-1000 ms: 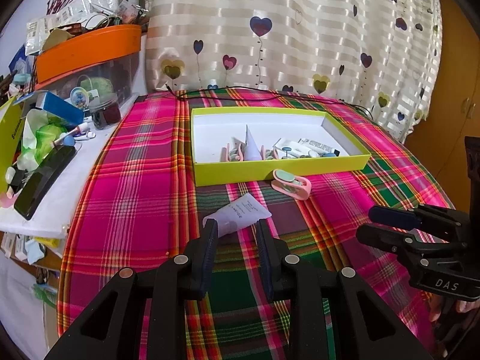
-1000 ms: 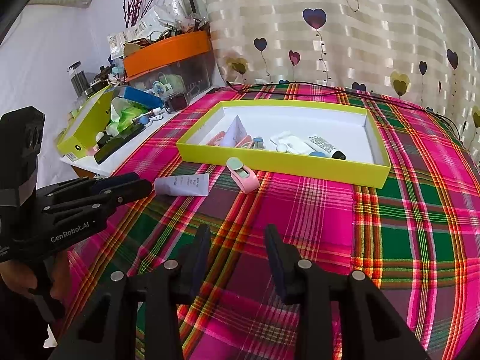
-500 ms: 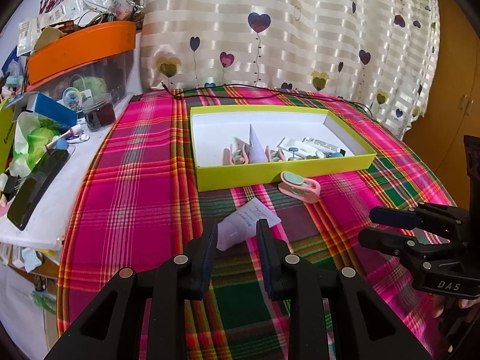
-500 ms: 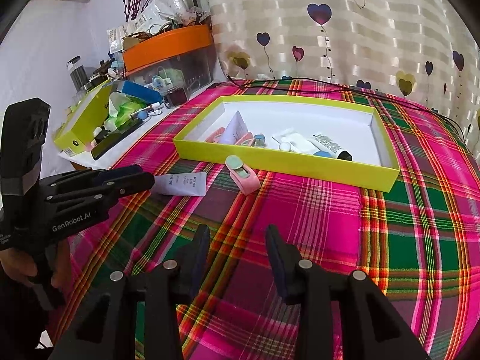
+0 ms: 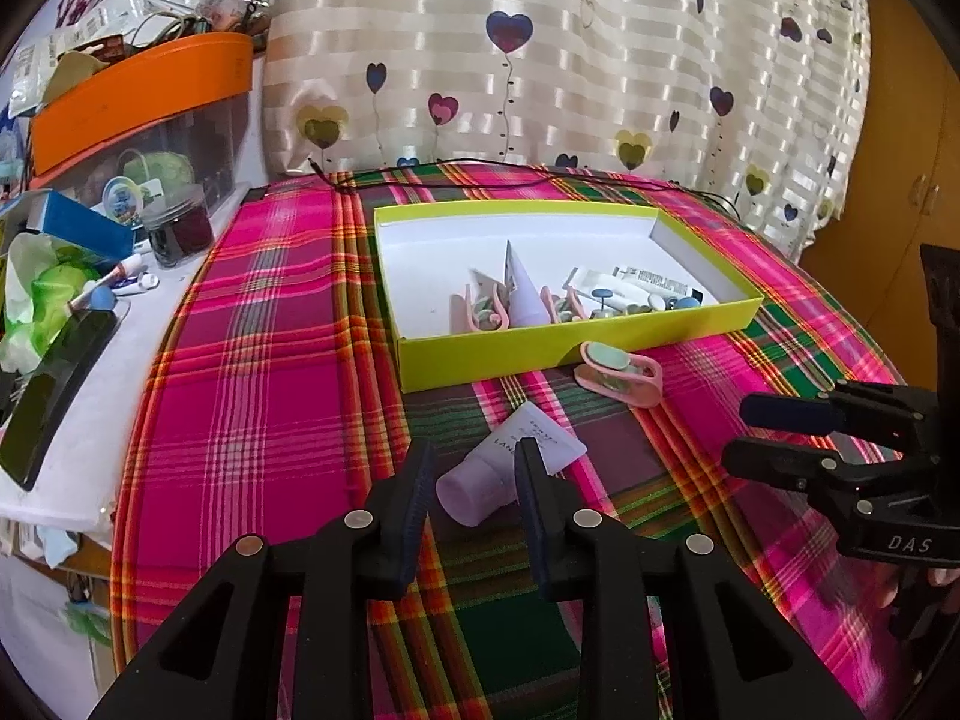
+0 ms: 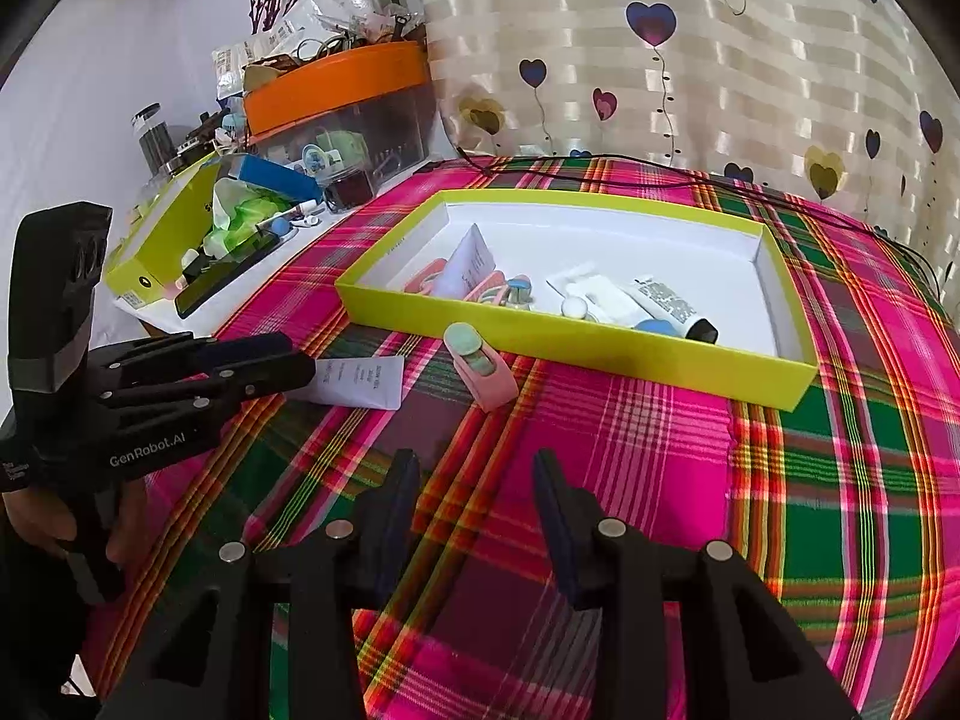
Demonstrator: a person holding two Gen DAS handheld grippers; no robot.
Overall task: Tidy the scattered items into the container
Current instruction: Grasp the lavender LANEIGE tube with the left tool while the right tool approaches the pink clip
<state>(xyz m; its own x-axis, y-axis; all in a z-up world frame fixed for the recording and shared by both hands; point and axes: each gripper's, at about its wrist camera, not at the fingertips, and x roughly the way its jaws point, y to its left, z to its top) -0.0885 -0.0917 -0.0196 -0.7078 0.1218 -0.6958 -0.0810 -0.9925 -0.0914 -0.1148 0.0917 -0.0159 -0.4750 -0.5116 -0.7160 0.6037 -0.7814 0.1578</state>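
The left claw point(image 5: 474, 480) (jaws just widened, gripping nothing) now straddles the lilac tube point(image 5: 480, 483).

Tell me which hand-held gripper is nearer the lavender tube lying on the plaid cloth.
Left. The left hand-held gripper has its open fingers on either side of the lavender tube, not yet pressing it. The right hand-held gripper hovers open over bare cloth, well to the tube's right.

Two black hand-held grippers tilt downward, the left hand-held gripper point(image 5: 471, 468) just widening its jaws, the right hand-held gripper point(image 6: 474, 480) spread apart.
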